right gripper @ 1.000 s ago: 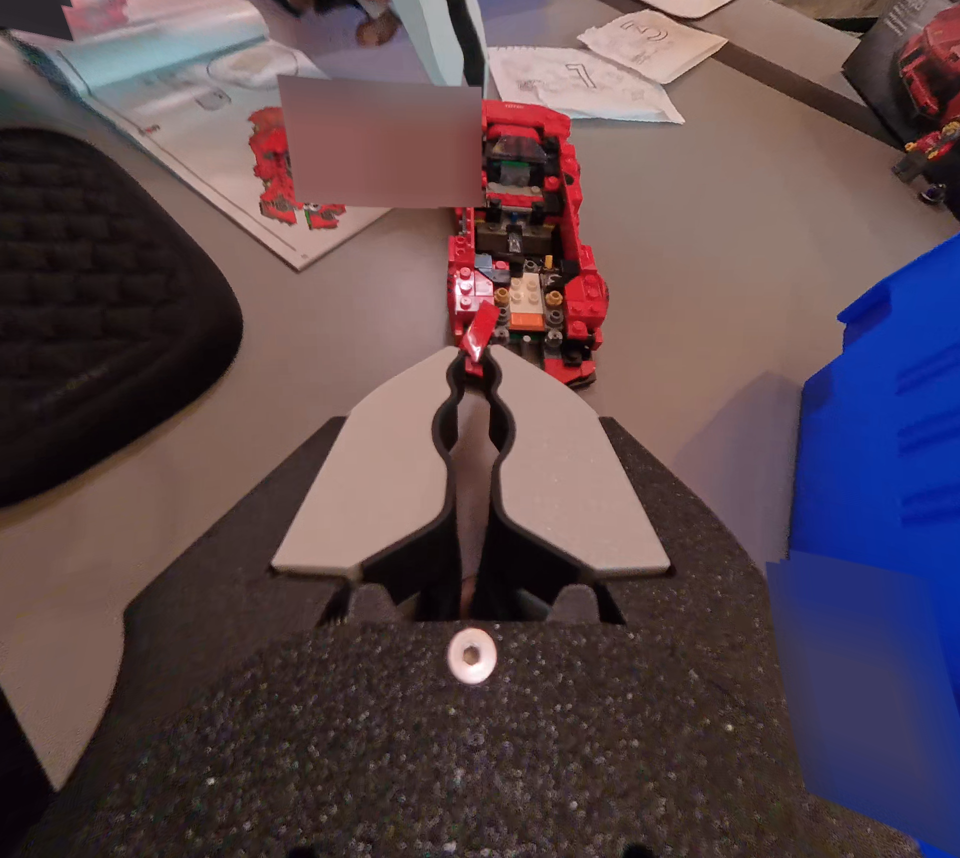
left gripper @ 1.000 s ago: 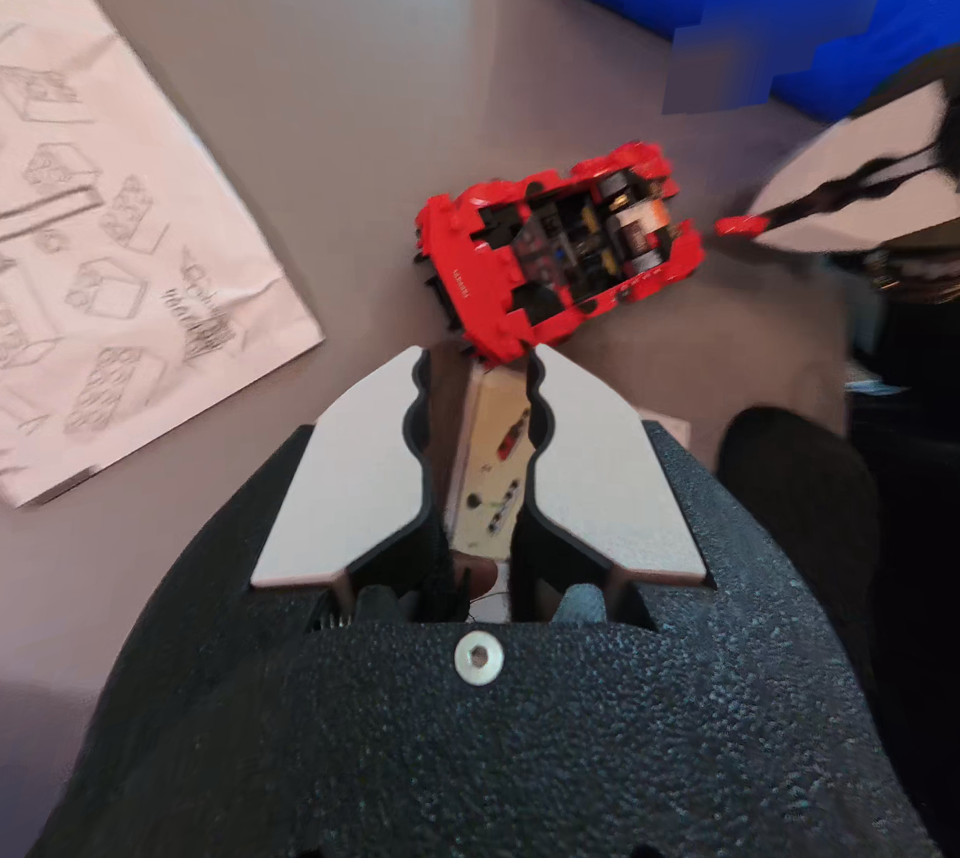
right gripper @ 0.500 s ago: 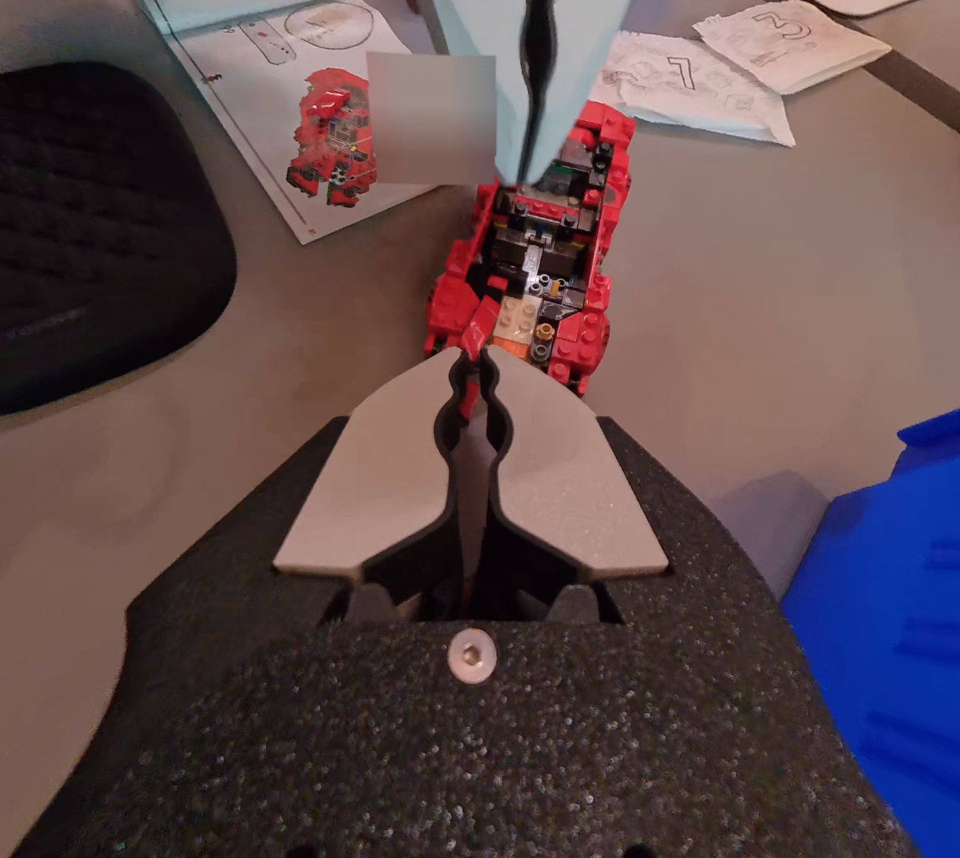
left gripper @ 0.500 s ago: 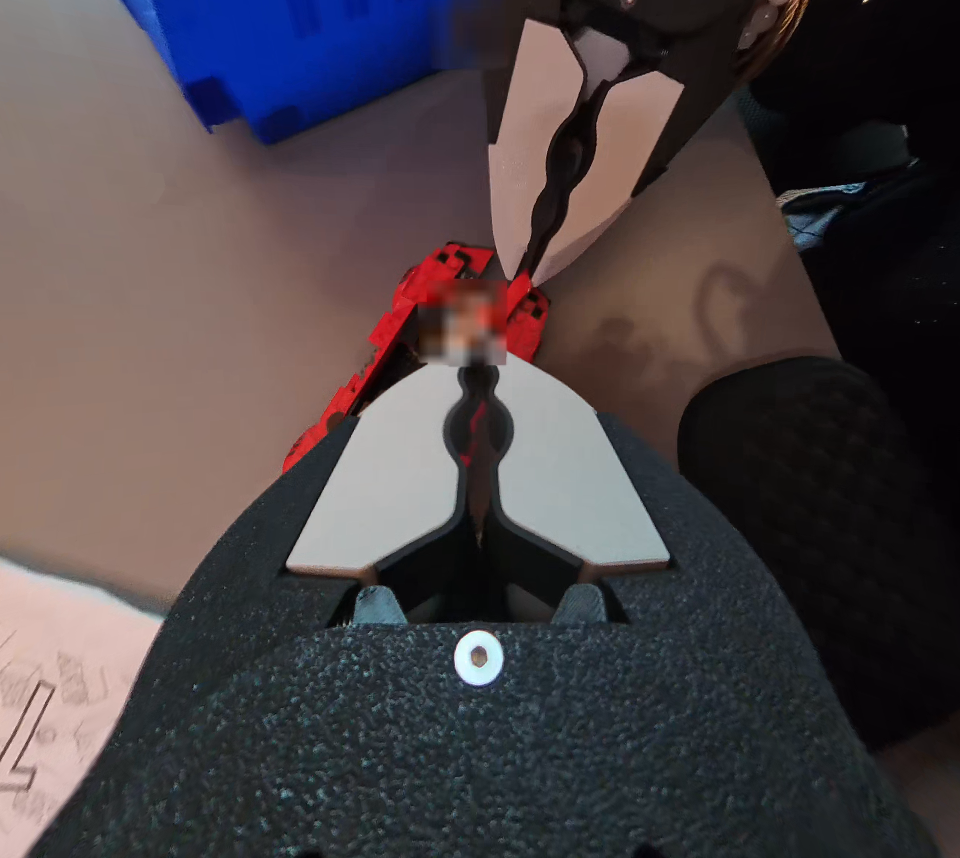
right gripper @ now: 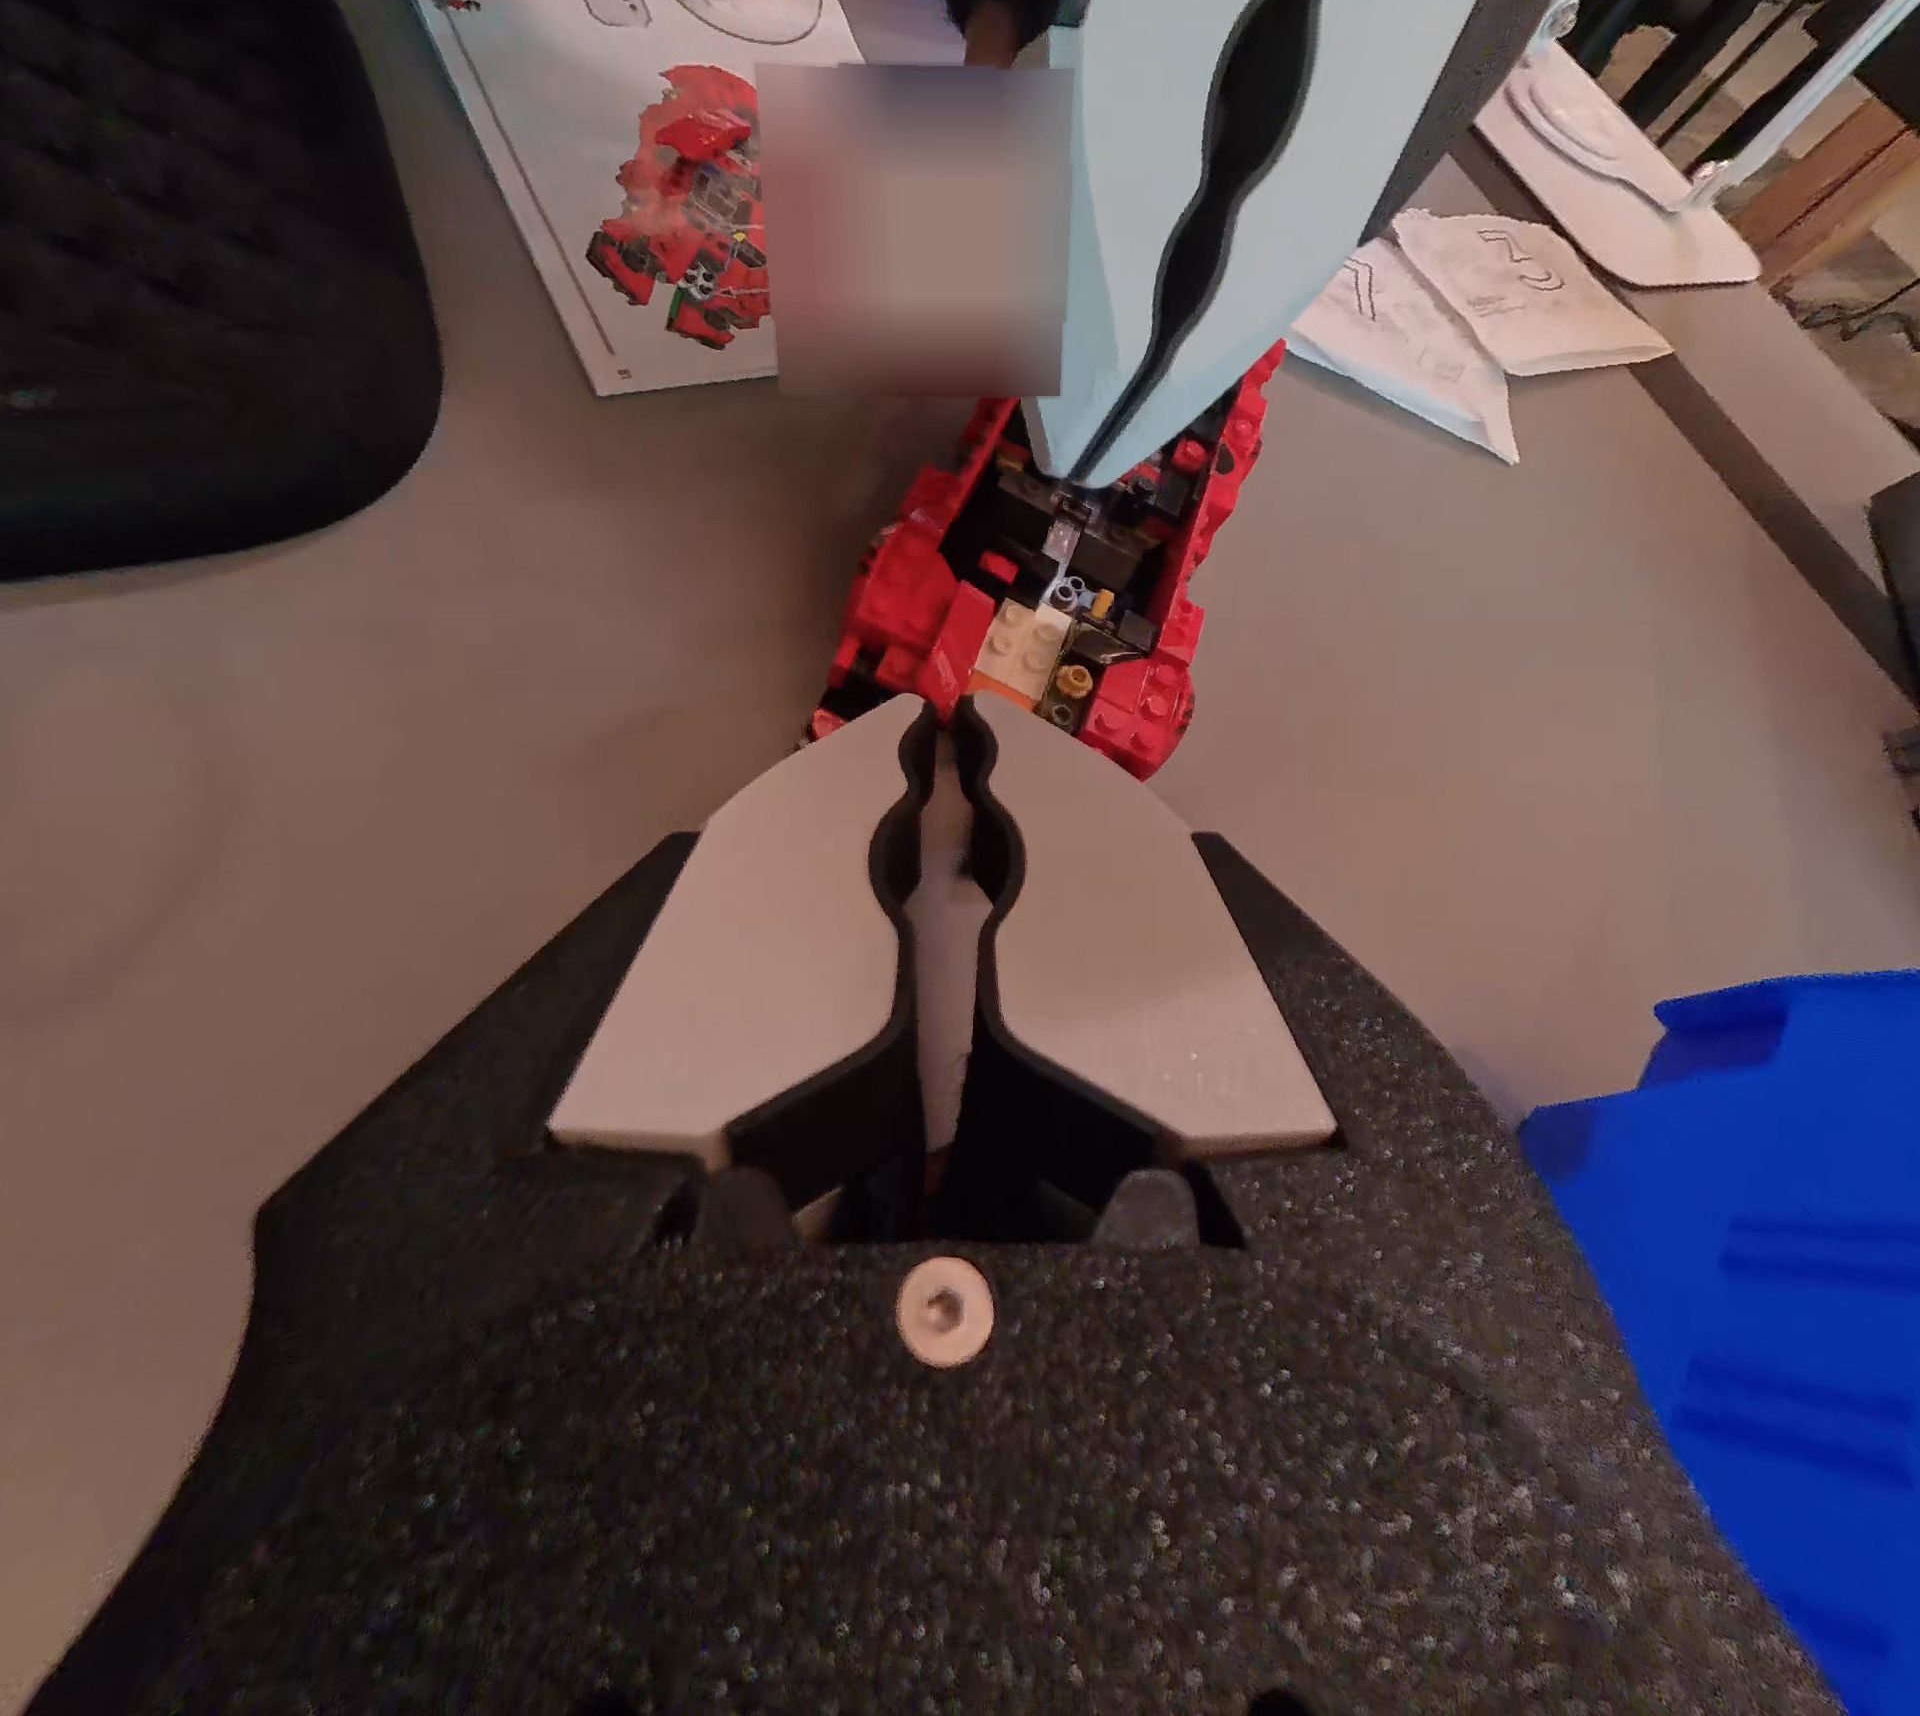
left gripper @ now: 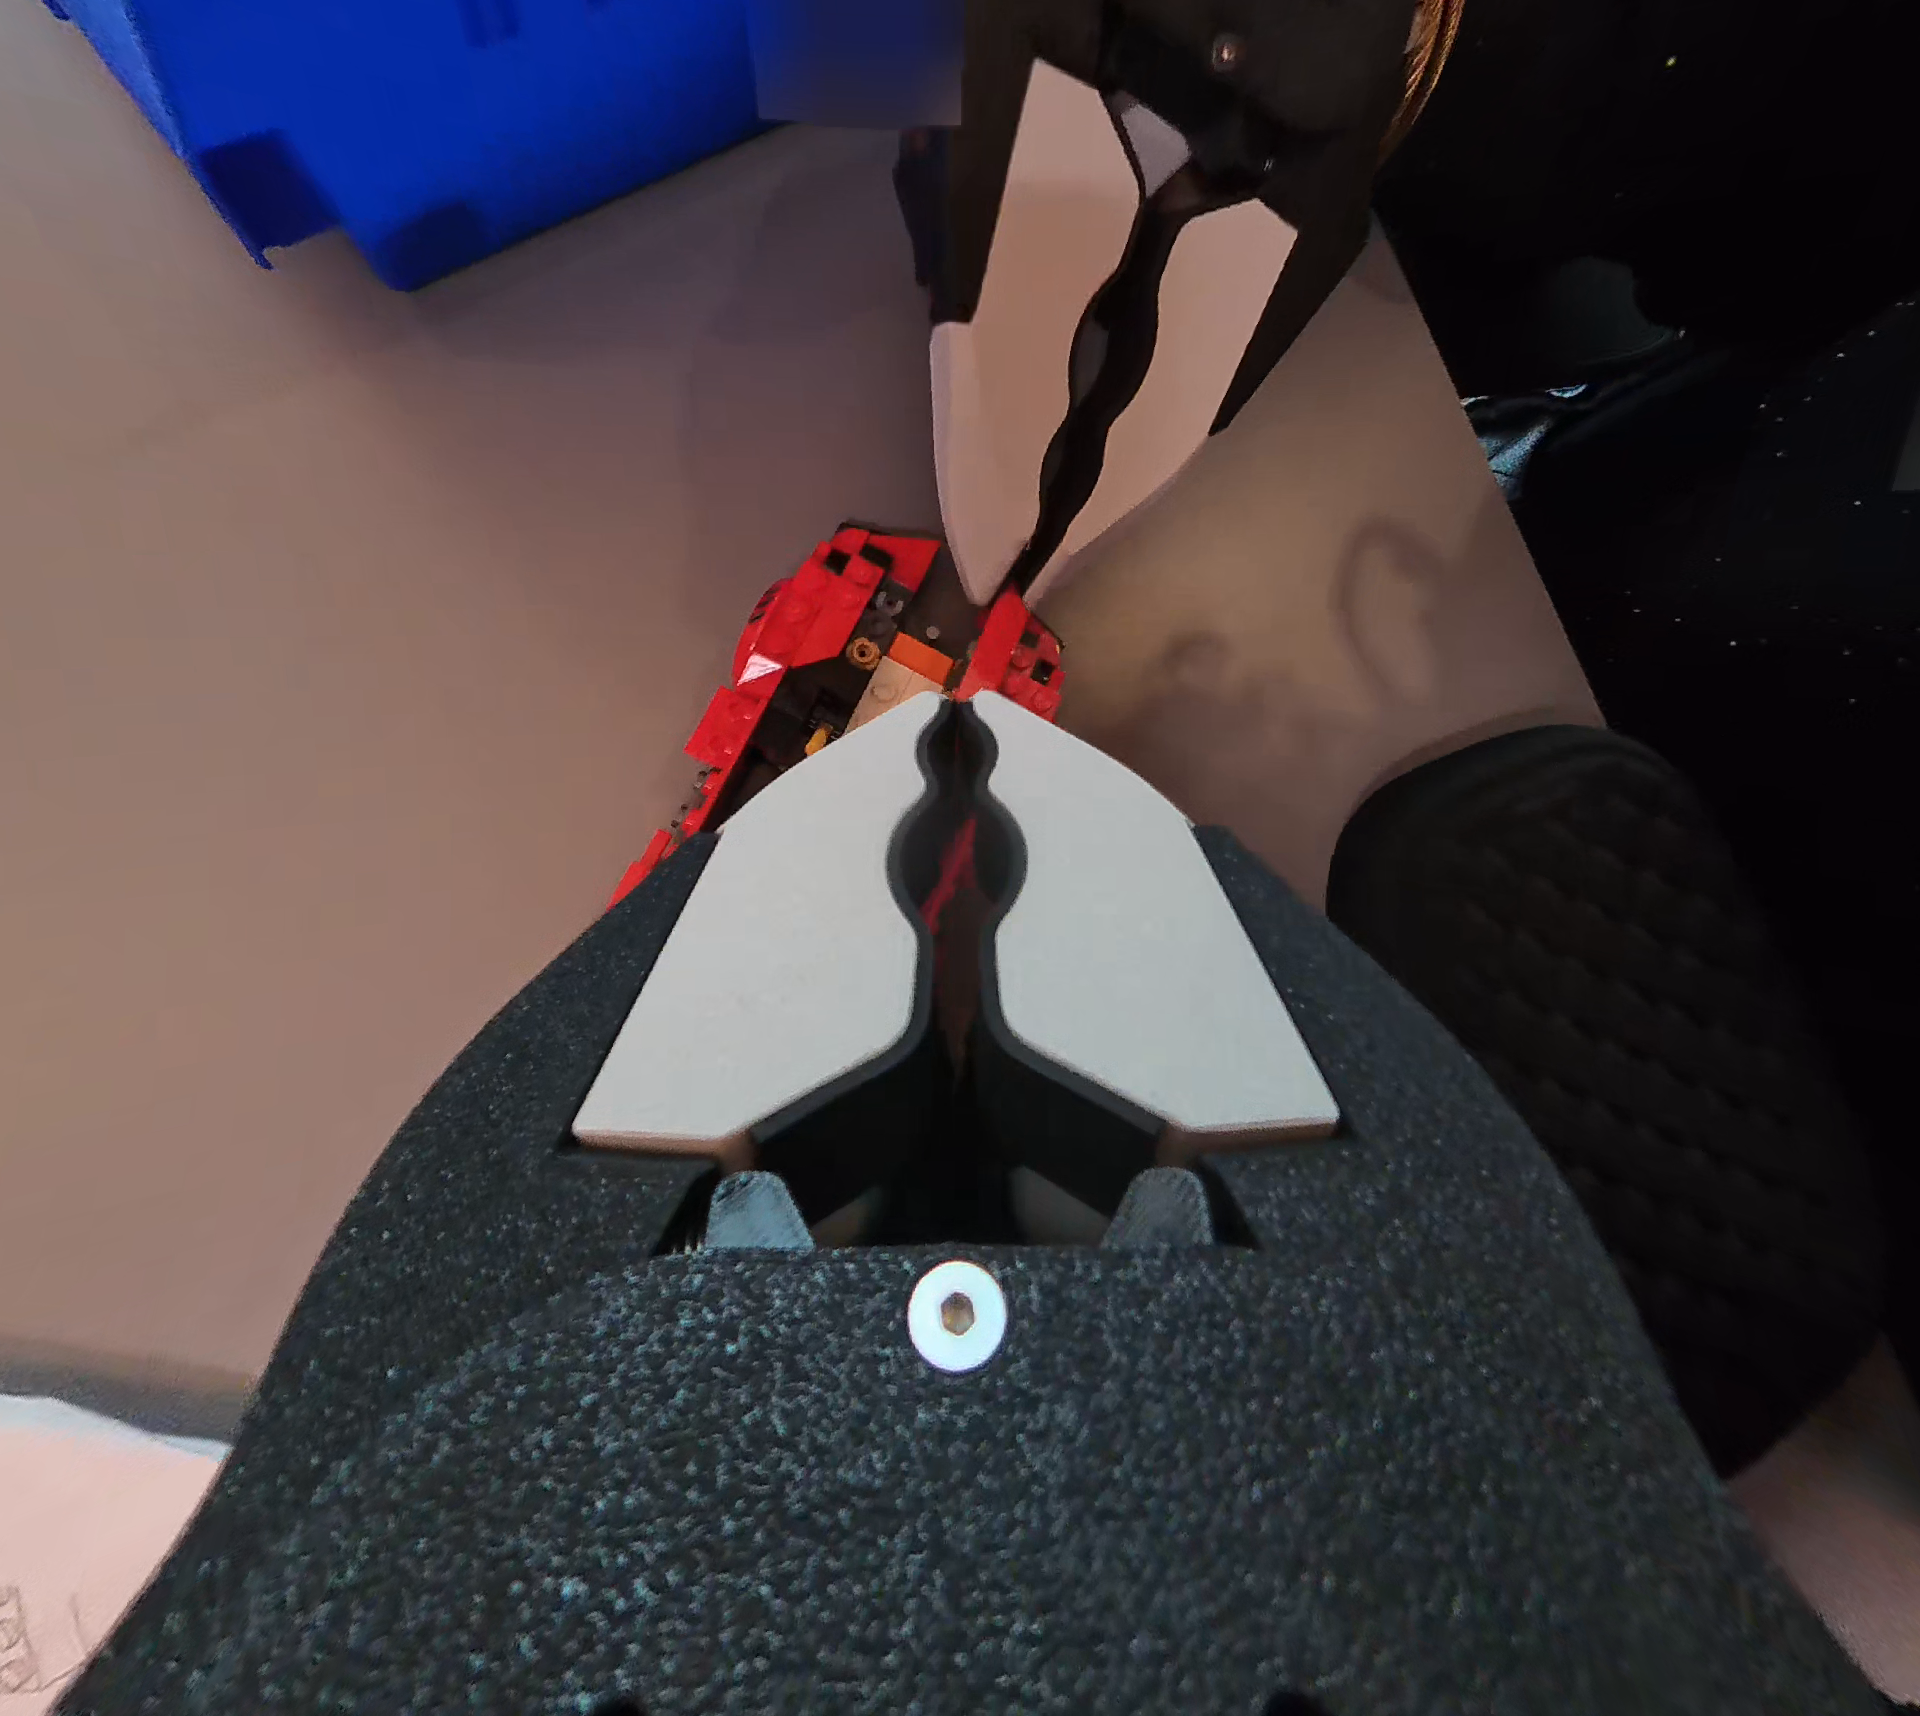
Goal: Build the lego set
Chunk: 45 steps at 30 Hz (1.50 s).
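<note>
The red toy car point(right gripper: 1039, 617) sits on the gray desk point(right gripper: 416, 783), half built. The right tool point(right gripper: 943, 710) is pinching a small red slanted piece point(right gripper: 961, 643) and holds it at the car's near end. The left tool point(left gripper: 954, 708) is pressed together, tips down on the car's middle to hold it. I think the piece is being fitted now. Next it needs lining up and a push down.

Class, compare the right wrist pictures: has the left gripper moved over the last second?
Yes. The left gripper has swung in from beyond the red lego car and come down over it, its closed tips now at the middle.
</note>
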Motion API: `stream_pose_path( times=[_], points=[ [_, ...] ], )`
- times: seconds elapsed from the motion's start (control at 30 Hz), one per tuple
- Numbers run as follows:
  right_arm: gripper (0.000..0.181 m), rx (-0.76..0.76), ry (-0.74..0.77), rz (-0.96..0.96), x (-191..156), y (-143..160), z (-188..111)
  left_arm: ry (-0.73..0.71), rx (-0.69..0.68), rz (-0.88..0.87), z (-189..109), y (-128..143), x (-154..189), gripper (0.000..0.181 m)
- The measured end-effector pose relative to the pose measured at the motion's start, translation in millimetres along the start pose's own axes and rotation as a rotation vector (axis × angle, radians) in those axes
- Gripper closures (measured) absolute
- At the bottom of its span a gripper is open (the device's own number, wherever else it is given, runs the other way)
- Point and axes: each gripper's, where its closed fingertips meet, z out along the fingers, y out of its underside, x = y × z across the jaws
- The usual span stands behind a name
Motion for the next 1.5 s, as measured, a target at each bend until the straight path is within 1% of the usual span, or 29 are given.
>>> stream_pose_path(
  times=[0.03, 0.3, 0.53, 0.7, 0.87, 1.1, 1.23, 1.37, 1.5],
  points=[
    [0.177, -0.009, 0.007, -0.014, 0.3, 1.2, 0.7, 0.004, 0.001, 0.000, 0.7, -0.1, 0.9, 0.181],
    [0.177, -0.045, 0.028, -0.017, 3.1, 4.7, 2.1, 0.015, -0.041, 0.015, 10.1, 2.2, 3.2, 0.181],
    [0.177, -0.075, 0.065, -0.065, 3.3, 4.0, 1.2, 0.002, -0.054, 0.016, 12.8, 3.7, 1.3, 0.181],
    [0.177, -0.088, 0.066, -0.085, 2.7, 4.2, 2.5, -0.015, -0.072, 0.035, 21.0, 2.1, 1.9, 0.180],
    [0.177, -0.101, 0.063, -0.096, 1.7, 4.5, 3.2, -0.012, -0.109, 0.048, 27.8, 7.6, 2.4, 0.179],
    [0.177, -0.105, 0.044, -0.102, -1.0, 5.4, 6.0, 0.003, -0.111, 0.029, 28.7, 10.4, 3.5, 0.180],
    [0.175, -0.096, 0.009, -0.047, -3.1, 6.4, 5.2, 0.004, -0.108, 0.035, 28.5, 12.6, 3.8, 0.181],
    [0.177, -0.006, -0.057, 0.102, -4.0, -3.5, 0.3, 0.016, -0.089, 0.035, 27.8, 14.4, 5.2, 0.181],
    [0.181, 0.035, -0.084, 0.220, 1.2, -11.5, 0.7, 0.025, -0.083, 0.047, 27.1, 16.3, 6.4, 0.181]
  ],
)
